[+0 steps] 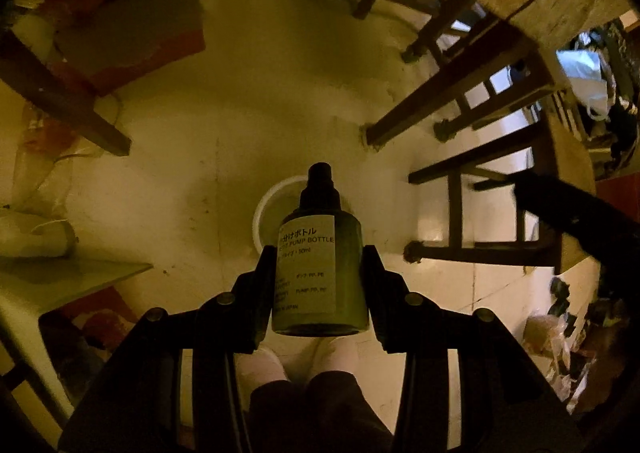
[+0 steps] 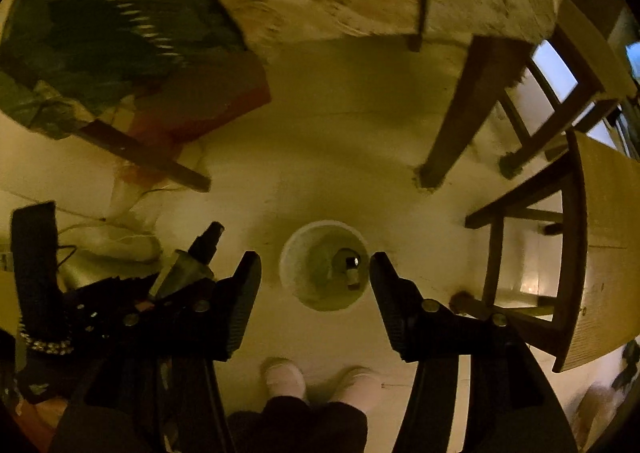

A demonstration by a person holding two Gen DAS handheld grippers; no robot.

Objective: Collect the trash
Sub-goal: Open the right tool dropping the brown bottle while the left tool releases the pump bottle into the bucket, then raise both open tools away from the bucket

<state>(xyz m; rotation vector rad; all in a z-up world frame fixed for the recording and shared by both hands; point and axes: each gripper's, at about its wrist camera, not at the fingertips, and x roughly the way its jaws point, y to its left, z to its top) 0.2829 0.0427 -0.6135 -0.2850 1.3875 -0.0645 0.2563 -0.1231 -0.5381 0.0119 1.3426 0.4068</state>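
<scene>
A white bin stands on the pale floor, and everything else is placed from it. Beyond it to the right a dark bench leg comes down to the floor, with the frame of a wooden chair further right; beyond it to the left a second slanted leg lies over a red and white box. Crumpled plastic bags sit left of the bin. Two feet in pale socks stand on the near side of it.

One green pump bottle, dark-capped with a white label, is gripped between the fingers of the left claw, directly above the bin's rim. The right claw is spread wide and holds nothing, its tips either side of the bin's mouth. Inside the bin lie what look like two small items, too dim to name. Bare floor rings the bin on every side, widest on the far side, between the two legs.
</scene>
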